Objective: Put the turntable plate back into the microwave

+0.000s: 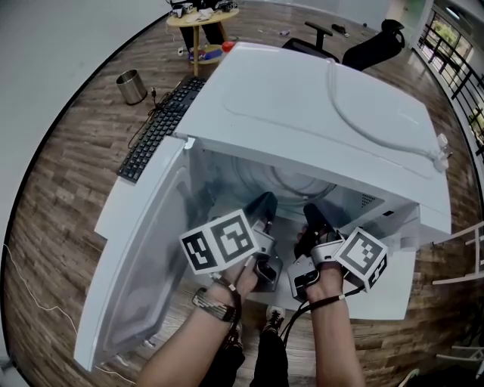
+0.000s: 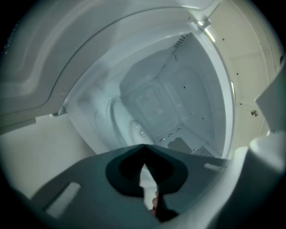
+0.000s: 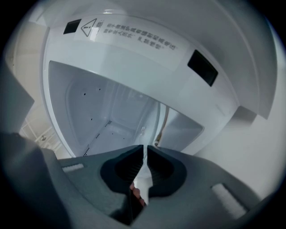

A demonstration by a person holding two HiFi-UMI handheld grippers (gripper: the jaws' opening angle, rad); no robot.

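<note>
A white microwave point(image 1: 318, 106) stands with its door point(image 1: 144, 257) swung open to the left. The clear glass turntable plate point(image 1: 283, 180) shows as a faint arc low inside the cavity. In the left gripper view the plate point(image 2: 127, 120) is a pale oval near the cavity floor. My left gripper point(image 1: 265, 202) reaches into the opening, and its tips point(image 2: 144, 147) meet with nothing between them. My right gripper point(image 1: 311, 215) is beside it, further right. Its jaws point(image 3: 145, 150) stand a thin slit apart on the plate's rim point(image 3: 161, 123), which is hard to make out.
A black keyboard point(image 1: 159, 128) lies on the wooden floor left of the microwave, with a metal bin point(image 1: 131, 86) beyond it. A small round table point(image 1: 203, 19) and an office chair point(image 1: 370, 45) stand further back. The open door blocks the left side.
</note>
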